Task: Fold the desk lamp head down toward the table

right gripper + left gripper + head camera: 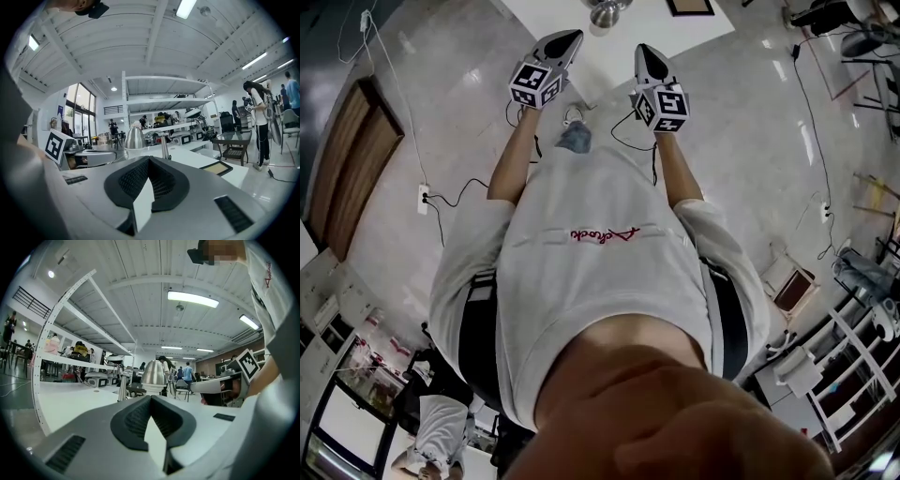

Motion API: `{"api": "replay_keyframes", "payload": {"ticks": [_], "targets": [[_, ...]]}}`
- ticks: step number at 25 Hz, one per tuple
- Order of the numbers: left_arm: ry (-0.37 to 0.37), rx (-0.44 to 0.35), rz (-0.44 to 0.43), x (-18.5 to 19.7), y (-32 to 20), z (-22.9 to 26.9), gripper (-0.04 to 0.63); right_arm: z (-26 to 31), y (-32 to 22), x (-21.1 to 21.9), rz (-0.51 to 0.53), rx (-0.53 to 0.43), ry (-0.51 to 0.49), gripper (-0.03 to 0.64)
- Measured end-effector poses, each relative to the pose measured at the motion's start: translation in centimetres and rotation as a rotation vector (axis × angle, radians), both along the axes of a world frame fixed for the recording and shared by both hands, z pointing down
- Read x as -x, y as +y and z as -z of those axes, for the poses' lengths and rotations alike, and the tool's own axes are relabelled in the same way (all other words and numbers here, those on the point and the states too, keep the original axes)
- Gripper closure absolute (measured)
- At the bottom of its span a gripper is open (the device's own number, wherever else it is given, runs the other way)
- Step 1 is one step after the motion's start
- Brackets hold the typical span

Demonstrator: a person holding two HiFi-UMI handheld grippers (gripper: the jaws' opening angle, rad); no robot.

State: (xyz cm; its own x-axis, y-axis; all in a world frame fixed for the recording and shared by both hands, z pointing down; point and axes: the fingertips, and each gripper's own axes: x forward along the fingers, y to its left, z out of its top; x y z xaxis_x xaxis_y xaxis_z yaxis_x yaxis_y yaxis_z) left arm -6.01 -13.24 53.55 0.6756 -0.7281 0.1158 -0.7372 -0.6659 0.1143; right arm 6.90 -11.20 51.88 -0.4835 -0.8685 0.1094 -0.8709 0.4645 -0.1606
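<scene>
Closest in, both claws are pressed together with nothing pinched between the pads. The left gripper (571, 37) and the right gripper (643, 51) are held out side by side in front of the person's white shirt (600, 272), roughly level, each carrying its marker cube near the hand. In the left gripper view the dark ribbed pads of the left gripper (150, 397) meet at the tip, and the same holds for the right gripper (149, 158) in its own view.

Just under and ahead of the two tips begins the white table (703, 28). The desk lamp (607, 11) stands on it further ahead, apart from both claws – neither touches it. Seen from the left claw, its shiny bell-shaped head (154, 372) rises straight beyond the tip, with a thin metal post (123, 387) to the left of it. Seen from the right claw, the head (135, 139) sits ahead and a little left of the tip, the post (164, 147) a little right.

Right of the right claw, a flat dark-framed panel (214, 168) lies on the table – past it, white shelving (164, 112) and people stand well beyond
</scene>
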Motion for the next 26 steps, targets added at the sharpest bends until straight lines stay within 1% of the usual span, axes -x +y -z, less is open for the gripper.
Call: {"api": "replay_keyframes", "payload": {"ticks": [12,26], "targets": [[-0.001,0.001,0.004,-1.3,5.9,-0.3,0.569,0.0,6.4,-0.2,0.020,-0.014,0.015,0.600],[-0.013,0.009,0.008,-0.9,8.7,-0.1,0.569,0.5,9.3,0.8,0.038,-0.033,0.024,0.600]]}}
